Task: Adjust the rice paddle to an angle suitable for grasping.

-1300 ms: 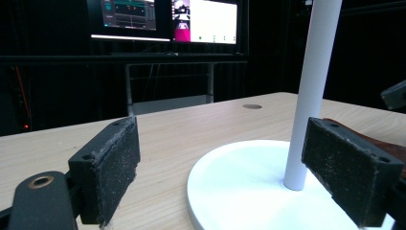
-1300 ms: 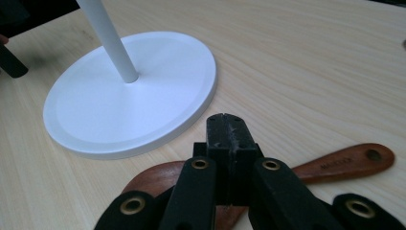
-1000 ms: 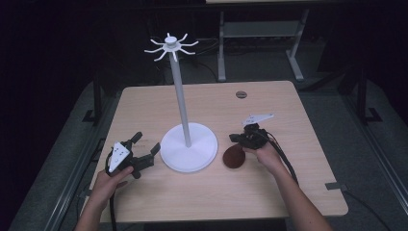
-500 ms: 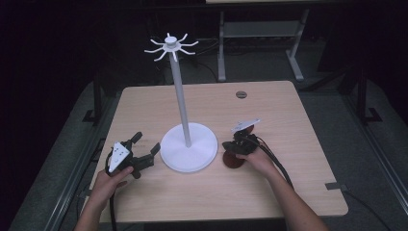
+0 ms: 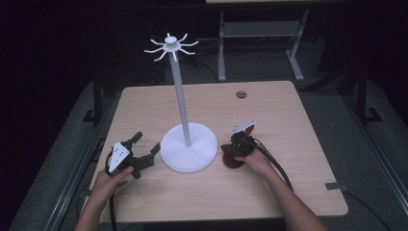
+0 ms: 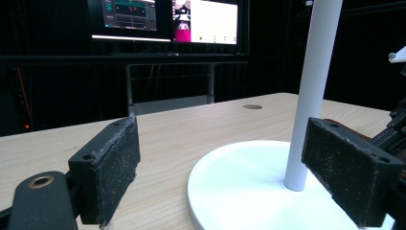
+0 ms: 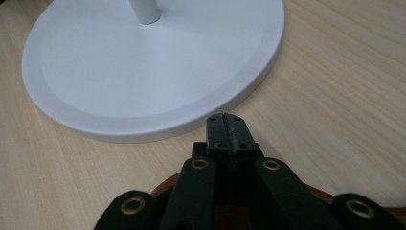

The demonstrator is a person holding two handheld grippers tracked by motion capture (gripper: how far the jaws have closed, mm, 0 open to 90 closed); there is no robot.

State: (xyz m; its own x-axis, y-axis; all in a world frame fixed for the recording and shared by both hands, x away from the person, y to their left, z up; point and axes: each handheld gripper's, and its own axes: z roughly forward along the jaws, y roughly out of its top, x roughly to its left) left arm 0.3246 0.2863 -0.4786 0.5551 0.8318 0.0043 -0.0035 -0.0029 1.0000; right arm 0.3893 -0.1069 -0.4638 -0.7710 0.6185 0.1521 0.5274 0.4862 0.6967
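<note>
A white stand with a round base, a tall pole and a crown of hooks rises mid-table. My left gripper lies open just left of the base; its own view frames the pole and base between wide jaws. My right gripper is shut just right of the base, tips near the rim, nothing showing between them. Under it lies a dark brown round object, whose edge appears beneath the jaws.
The light wooden table has a round grommet at its back right. A metal frame stands on the floor behind it. Lit monitors glow beyond the far edge.
My right gripper has moved left and down over the brown object toward the stand's base. The brown object and my left gripper have stayed put.
</note>
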